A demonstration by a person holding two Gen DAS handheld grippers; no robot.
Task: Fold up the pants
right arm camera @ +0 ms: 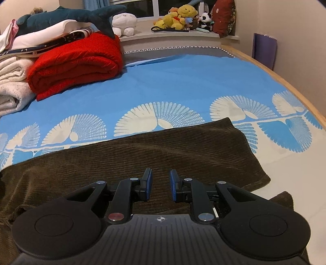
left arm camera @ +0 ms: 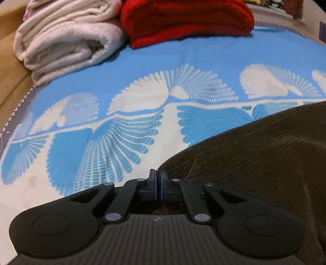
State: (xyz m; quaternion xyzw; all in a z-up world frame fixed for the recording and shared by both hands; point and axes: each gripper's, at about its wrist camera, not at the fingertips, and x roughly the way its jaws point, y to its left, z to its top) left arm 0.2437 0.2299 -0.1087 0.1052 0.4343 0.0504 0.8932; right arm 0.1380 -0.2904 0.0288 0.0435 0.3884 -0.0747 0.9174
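**Brown pants on the bed, left gripper pinching the edge**

The pants [right arm camera: 154, 155], dark brown and ribbed like corduroy, lie spread across the near part of the bed, over a blue bedsheet [right arm camera: 183, 81] printed with white fan-shaped figures. In the right wrist view the fabric runs as a broad band from the left edge to a squared end on the right, with a second bit of the same cloth showing at the lower right beside the gripper body. The surface is mostly flat, with soft ridges across the middle.

The left gripper [left arm camera: 158, 177] sits at the left margin of the pants [left arm camera: 254, 163]. Its blue-padded fingers [left arm camera: 152, 179] are drawn together, leaving only a thin slit, and a fold of brown cloth rises right at the tips and shows again under the fingers; the fingers appear clamped on the edge of the pants, though the cloth between the pads is hard to make out.

The right gripper [right arm camera: 160, 184] hangs over the middle of the brown band, its fingers [right arm camera: 148, 183] apart with a clear gap between the blue pads, ribbed fabric visible through it, nothing held.

At the far left of the bed lie a rolled white blanket [left arm camera: 65, 40] and, just beside it, a folded red blanket [right arm camera: 77, 63]. A plush shark [right arm camera: 71, 17] rests on stacked linens behind the red one. Plush toys [right arm camera: 179, 17] crowd the windowsill beyond the bed.
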